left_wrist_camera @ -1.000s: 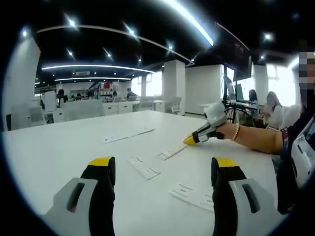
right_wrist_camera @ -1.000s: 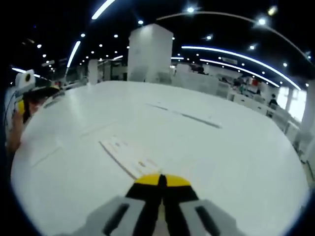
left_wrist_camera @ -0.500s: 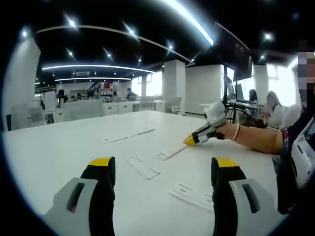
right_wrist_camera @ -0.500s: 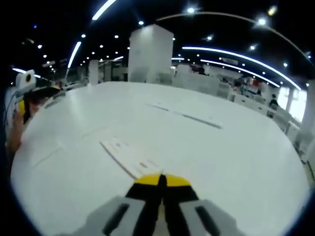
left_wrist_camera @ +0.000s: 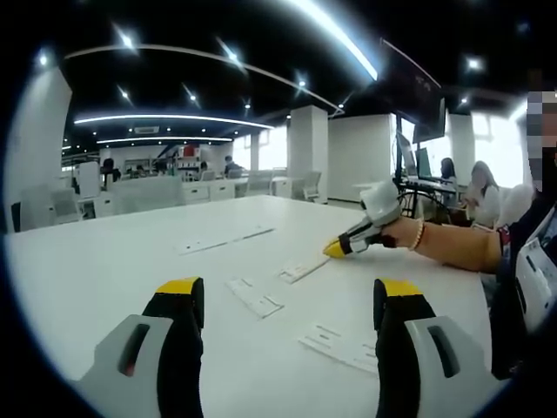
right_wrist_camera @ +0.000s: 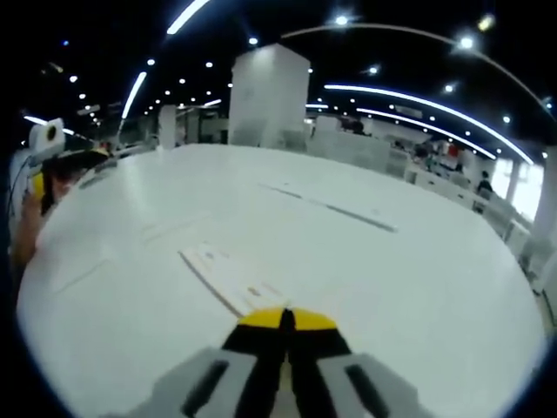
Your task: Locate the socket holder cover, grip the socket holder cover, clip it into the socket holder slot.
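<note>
Barely anything's moved in the last second: right gripper stays pressed together, tip at the socket holder cover on the table; left gripper still spread wide. No grip yet, I'd say.

White strip near end hidden under right tool, possibly gripped.

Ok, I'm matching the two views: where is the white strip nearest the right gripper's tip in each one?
Left gripper view: the white strip lies mid-picture, just below-left of the right gripper.
Right gripper view: the white strip runs up-left from the right gripper, low centre.
Shared landmark: the right gripper's shut yellow tips.
</note>
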